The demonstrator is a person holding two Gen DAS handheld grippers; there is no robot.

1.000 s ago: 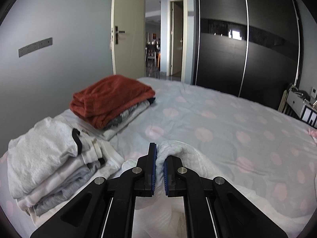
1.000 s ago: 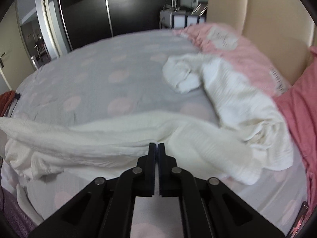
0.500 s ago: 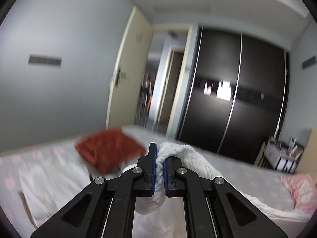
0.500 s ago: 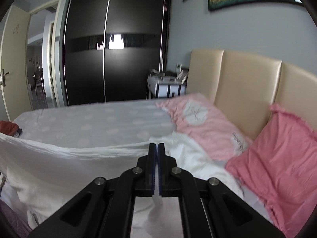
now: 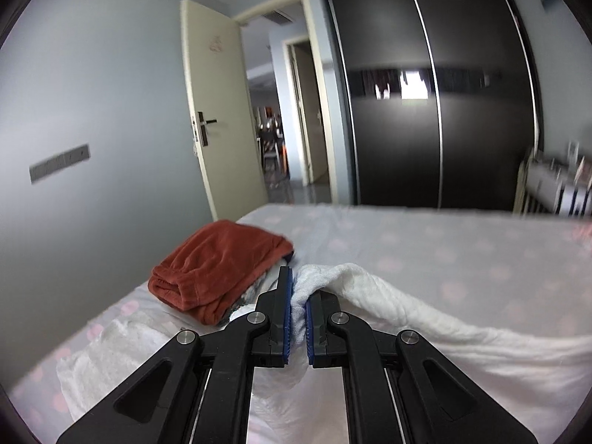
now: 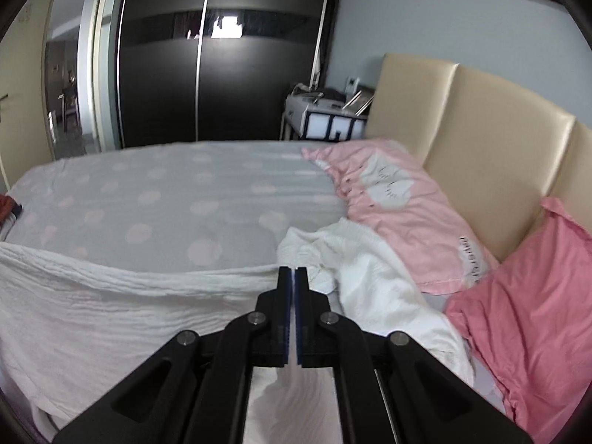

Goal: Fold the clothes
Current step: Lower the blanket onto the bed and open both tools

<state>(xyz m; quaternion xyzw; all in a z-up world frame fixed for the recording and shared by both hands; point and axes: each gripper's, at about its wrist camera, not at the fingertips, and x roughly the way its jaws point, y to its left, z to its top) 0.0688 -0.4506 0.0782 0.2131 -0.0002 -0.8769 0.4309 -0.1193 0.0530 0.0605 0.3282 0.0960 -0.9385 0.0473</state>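
1. I have my left gripper (image 5: 299,288) pinching a bunched fold of the white garment (image 5: 425,329); cloth fills the narrow gap between the blue pads (image 5: 288,318)
2. My right gripper (image 6: 295,277) has its jaws pressed together on the same garment's (image 6: 111,296) thin upper edge, which meets the fingertips and runs off to the left side of that view
3. Between the two grips the white garment hangs as a sheet over the near edge of the bed (image 6: 177,192), its top line taut and its lower part out of view
4. The rest of the garment lies crumpled on the bed toward the headboard (image 6: 477,118) end, touching a pale pink pillow (image 6: 403,203); a deeper pink pillow (image 6: 529,296) leans beside it at the near corner
5. In the left view a folded rust-red garment (image 5: 218,266) sits on top of a stack near the bed's left edge, toward the foot end, just beyond my left fingertips
6. More pale folded cloth (image 5: 111,355) lies nearer along that same edge; it is too blurred for me to tell what it is
7. A dark wardrobe (image 5: 436,111) stands past the far edge of the bed
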